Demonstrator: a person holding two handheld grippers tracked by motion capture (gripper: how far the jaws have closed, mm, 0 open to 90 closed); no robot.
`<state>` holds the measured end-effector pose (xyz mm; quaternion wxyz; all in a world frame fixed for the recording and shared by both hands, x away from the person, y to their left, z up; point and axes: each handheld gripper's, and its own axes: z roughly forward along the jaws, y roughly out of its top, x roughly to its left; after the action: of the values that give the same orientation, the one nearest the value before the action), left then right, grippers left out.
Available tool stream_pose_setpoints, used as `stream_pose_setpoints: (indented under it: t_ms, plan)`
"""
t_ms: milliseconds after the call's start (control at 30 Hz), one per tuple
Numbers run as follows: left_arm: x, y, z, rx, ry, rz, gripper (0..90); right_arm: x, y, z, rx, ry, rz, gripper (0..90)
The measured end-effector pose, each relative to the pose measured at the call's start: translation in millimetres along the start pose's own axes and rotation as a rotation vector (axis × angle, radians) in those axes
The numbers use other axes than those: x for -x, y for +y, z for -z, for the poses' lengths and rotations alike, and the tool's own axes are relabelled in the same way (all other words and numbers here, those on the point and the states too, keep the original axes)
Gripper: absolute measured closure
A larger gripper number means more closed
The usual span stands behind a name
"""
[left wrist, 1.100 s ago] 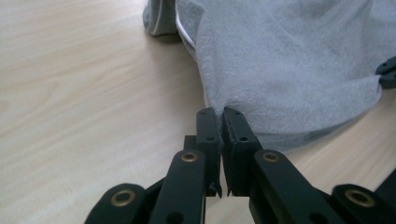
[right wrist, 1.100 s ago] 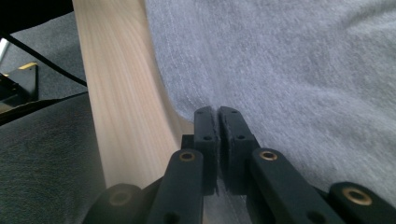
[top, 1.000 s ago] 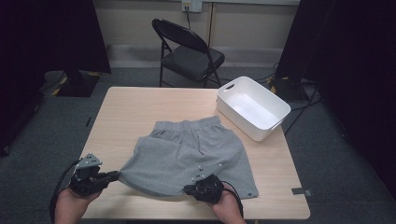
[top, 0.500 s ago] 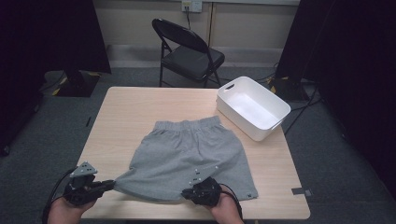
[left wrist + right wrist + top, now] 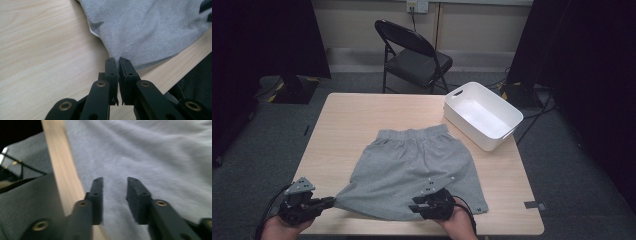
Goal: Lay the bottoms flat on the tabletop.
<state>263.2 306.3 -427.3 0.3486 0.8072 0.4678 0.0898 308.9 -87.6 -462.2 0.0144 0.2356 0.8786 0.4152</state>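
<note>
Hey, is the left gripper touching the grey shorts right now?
Touching. In the left gripper view, the left gripper has its jaws closed on a pinch of the grey shorts, with fabric bunched between them at the hem corner.

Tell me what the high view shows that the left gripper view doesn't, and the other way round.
High view alone: the whole spread of the grey shorts, the white bin, the folding chair, and the right gripper, whose jaws have just been opening over the cloth. Left gripper view alone: the left gripper close up, its jaws shut on a pinch of the shorts' hem. Both share the shorts, the left gripper and the wooden table.
</note>
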Motion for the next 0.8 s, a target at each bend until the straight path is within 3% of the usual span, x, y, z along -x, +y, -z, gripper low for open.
stream_pose_setpoints:
  t_ms: [100,167,200,267,500,600,800]
  plan:
    - [-0.3,-1.2,1.9,0.021,0.011,-0.02,83.2,8.9,-1.5,13.6,0.037,-0.043,-0.027,58.3]
    - [0.8,-1.3,6.1,0.051,0.043,-0.049,73.7,15.9,-4.2,24.4,0.061,-0.083,-0.047,55.0]
    - [0.6,-1.0,8.3,0.065,0.045,-0.058,73.2,19.5,-6.2,29.9,0.068,-0.099,-0.053,53.2]
    - [0.0,0.9,8.8,0.107,0.055,-0.042,63.9,27.3,-11.9,40.4,0.081,-0.143,-0.067,50.3]
    - [0.5,13.6,-15.3,0.091,0.099,-0.103,52.4,54.6,-34.7,65.2,0.074,-0.278,-0.129,47.1]
    - [-3.7,19.1,-32.6,0.064,0.095,-0.11,54.3,63.2,-40.8,70.2,0.06,-0.329,-0.138,46.4]
    - [-18.2,19.3,-63.2,-0.013,0.091,-0.07,57.5,76.3,-55.3,79.5,0.03,-0.44,-0.155,46.4]
